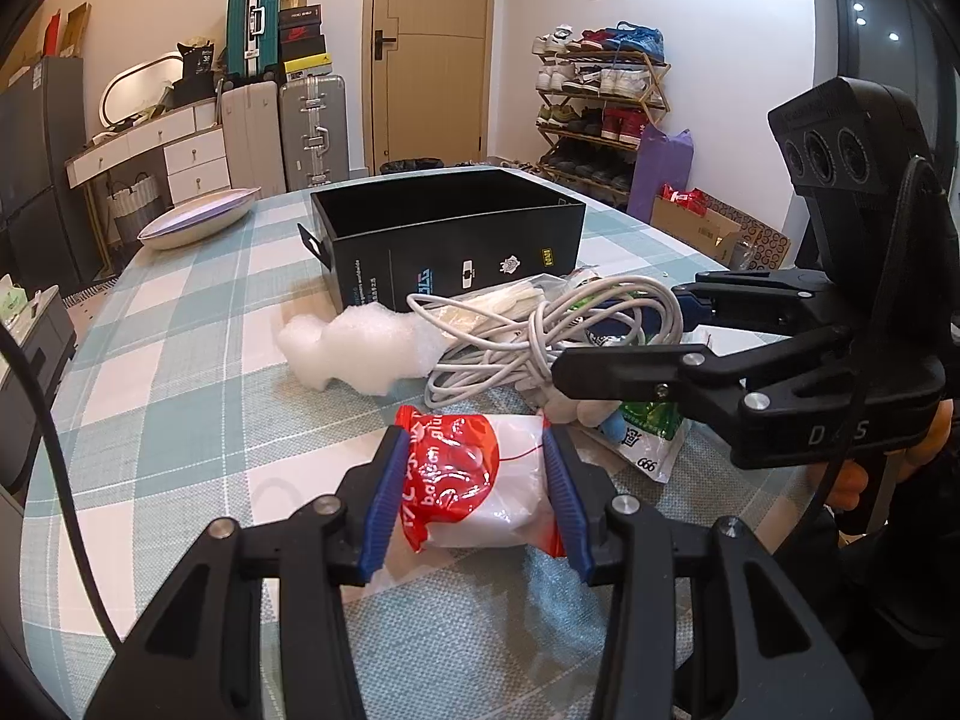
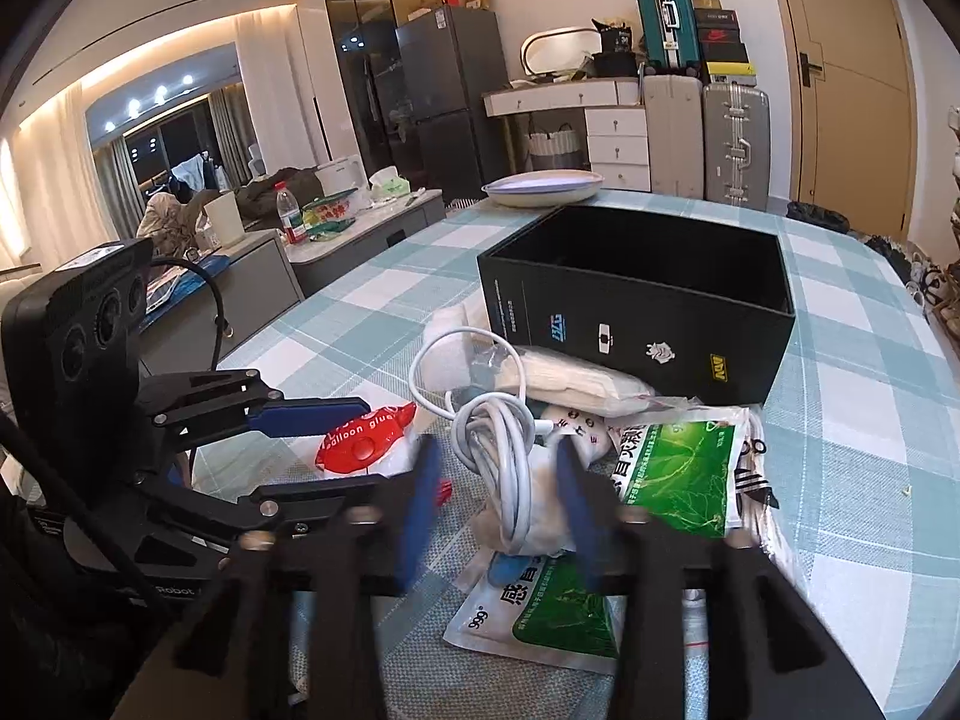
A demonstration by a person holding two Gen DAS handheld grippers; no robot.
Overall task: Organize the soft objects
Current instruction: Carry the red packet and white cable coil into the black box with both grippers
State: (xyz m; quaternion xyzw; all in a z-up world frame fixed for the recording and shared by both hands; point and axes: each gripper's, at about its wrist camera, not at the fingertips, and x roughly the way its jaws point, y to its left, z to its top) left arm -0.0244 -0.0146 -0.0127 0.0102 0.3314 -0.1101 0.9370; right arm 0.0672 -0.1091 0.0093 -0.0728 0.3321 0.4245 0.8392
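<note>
Left gripper [image 1: 474, 480] clamps your balloon-glue packet [image 1: 480, 474] before the black box [image 1: 450, 240]; right gripper [image 2: 495, 504] spread, straddling the cable coil [image 2: 501, 456] for pickup.

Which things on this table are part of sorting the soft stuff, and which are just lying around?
Part of the job:
- red and white packet, gripped by the left claw
- black box, open
- white foam wrap
- coiled white cable, between the right claw's open fingers
- green sachets

Just lying about:
- shallow dish
- suitcases
- shoe rack
</note>
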